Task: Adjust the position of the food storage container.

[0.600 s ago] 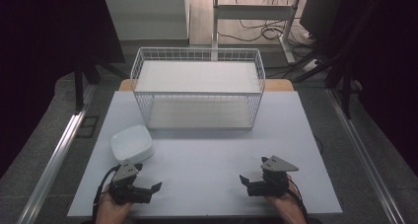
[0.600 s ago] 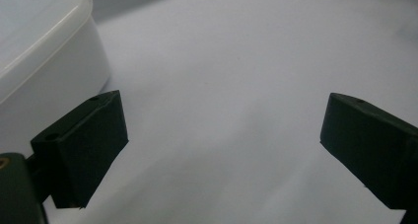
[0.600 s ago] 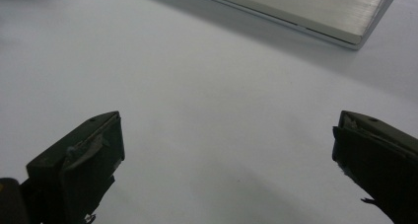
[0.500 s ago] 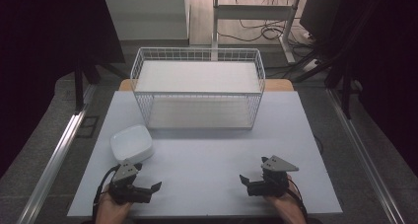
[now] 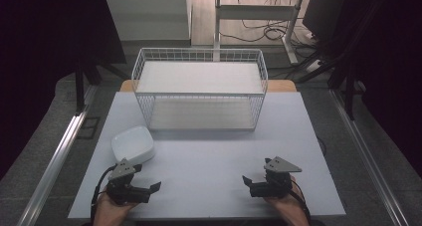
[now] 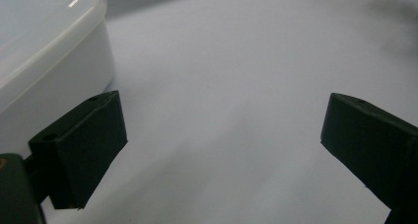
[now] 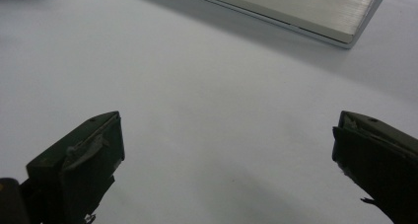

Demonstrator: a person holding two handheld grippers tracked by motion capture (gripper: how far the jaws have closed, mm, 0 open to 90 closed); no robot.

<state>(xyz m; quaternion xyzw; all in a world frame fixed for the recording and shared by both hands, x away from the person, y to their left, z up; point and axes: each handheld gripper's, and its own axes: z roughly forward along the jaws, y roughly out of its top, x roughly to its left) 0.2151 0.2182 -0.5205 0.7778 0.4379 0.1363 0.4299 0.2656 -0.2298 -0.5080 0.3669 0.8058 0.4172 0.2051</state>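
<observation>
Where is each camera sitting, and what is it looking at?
High view: above the person's side, looking forward and down on the table, the wire basket, the white lidded box, both hands and tools.
Left gripper view: rides the left tool, looking low along its open jaws across the table; the box stands close beside one jaw.
Right gripper view: rides the right tool, jaws open, facing the basket's base.
Shared: the white box shows in the high and left gripper views.

White lidded container (image 5: 132,144) lies flat, apparently closed.
</observation>
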